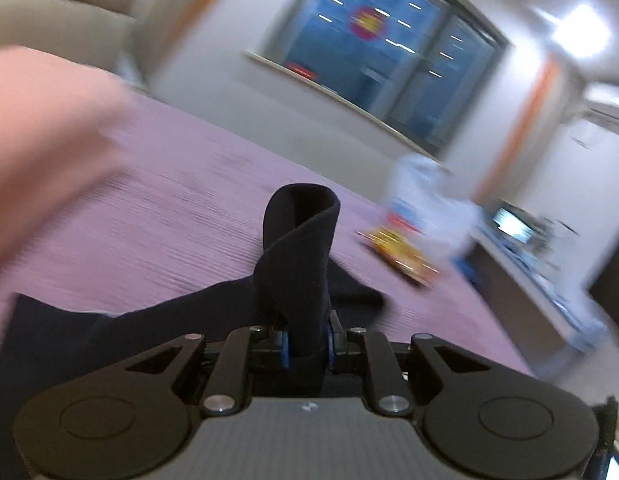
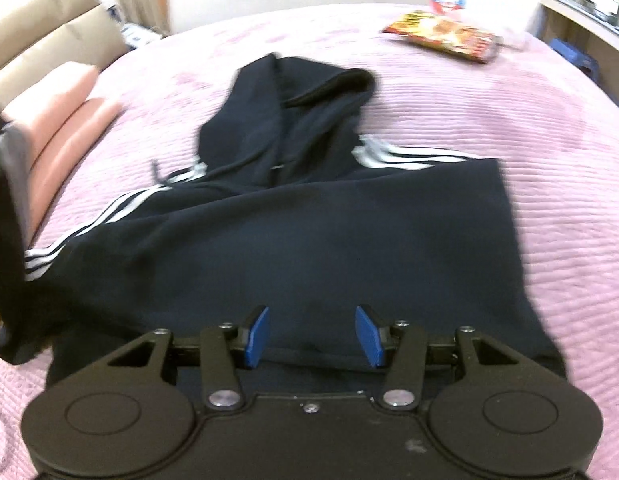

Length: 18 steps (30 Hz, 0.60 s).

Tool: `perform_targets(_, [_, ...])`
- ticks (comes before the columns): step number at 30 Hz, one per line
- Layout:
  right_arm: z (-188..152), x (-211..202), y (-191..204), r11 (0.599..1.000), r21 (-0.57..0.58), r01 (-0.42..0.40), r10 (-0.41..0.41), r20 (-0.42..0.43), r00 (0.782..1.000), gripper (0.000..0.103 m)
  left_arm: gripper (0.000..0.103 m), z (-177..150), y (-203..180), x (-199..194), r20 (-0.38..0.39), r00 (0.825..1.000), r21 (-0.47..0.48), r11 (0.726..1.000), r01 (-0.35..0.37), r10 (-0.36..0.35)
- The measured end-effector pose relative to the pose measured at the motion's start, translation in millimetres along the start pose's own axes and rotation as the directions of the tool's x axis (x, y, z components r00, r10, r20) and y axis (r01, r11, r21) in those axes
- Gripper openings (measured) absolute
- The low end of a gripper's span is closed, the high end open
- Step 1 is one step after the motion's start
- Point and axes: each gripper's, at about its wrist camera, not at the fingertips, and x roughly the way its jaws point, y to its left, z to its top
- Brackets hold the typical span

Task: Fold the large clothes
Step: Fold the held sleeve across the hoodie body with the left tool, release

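Left wrist view only: left gripper point(image 1: 307, 346) pinching a ribbed cuff point(image 1: 299, 256) of the dark hoodie point(image 2: 301, 240), raised over the purple bedspread point(image 1: 169, 200), window point(image 1: 389, 52) far right. Right wrist view only: whole hoodie flat, hood point(image 2: 287, 120) far – right gripper point(image 2: 312, 336) spread above the near hem, pinching nothing – snack packet point(image 2: 445, 36) far right

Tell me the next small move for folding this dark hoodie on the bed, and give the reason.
Probably carry the cuff in the left tongs across onto the hoodie body and lay it flat. The left tongs are shut on a ribbed dark cuff standing up between them, while the right tongs are open above the hem, holding nothing, and the body lies spread on the pink bedspread.
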Motion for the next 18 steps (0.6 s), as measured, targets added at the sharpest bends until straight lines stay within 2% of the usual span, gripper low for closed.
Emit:
perform_targets(1, [1,-4,-9,1.0,0.014,0.008,-0.008,0.006,1.0,0.06,0.022,-7,-17,15,-0.021,0.999,0.015,0.999,0.042,-0.042])
perform_targets(2, [2,-8,-19,1.0,0.024,0.017,-0.017,0.015,1.0,0.06,0.035,-13,-30,31,-0.055,0.995,0.033,0.996,0.081,-0.079])
perform_targets(3, [4,-12,-27,0.999,0.031,0.025,-0.026,0.024,0.999,0.06,0.043,-25,-47,48,-0.102,0.991,0.058,0.994,0.098,-0.092])
perform_targets(4, [6,-14,-35,0.999,0.037,0.029,-0.03,0.027,0.999,0.06,0.057,-34,-57,61,-0.143,0.987,0.084,0.993,0.085,-0.072])
perform_targets(5, [7,-13,-41,0.999,0.043,0.027,-0.028,0.025,0.999,0.06,0.067,-41,-62,70,-0.175,0.984,0.109,0.992,0.062,-0.043])
perform_targets(7, [7,-9,-52,0.998,0.058,0.005,-0.006,0.015,1.0,0.063,0.068,-58,-59,79,-0.236,0.972,0.138,0.99,0.023,0.011])
perform_targets(10, [9,6,-59,0.994,0.079,-0.072,0.073,-0.006,0.997,0.07,0.068,-72,-41,69,-0.272,0.96,0.101,0.994,-0.031,0.058])
perform_targets(12, [15,20,-55,0.984,0.099,-0.15,0.152,-0.014,0.988,0.075,0.068,-70,-17,54,-0.275,0.956,0.067,0.994,-0.085,0.101])
perform_targets(14, [22,35,-46,0.968,0.115,-0.223,0.228,-0.028,0.973,0.075,0.068,-63,1,44,-0.269,0.954,0.022,0.991,-0.131,0.132])
perform_targets(16, [30,52,-38,0.956,0.125,-0.266,0.273,-0.041,0.961,0.075,0.068,-66,18,37,-0.263,0.947,-0.014,0.98,-0.197,0.186])
perform_targets(18, [38,67,-31,0.945,0.149,-0.291,0.302,-0.057,0.952,0.075,0.068,-64,30,30,-0.251,0.944,-0.045,0.972,-0.233,0.214])
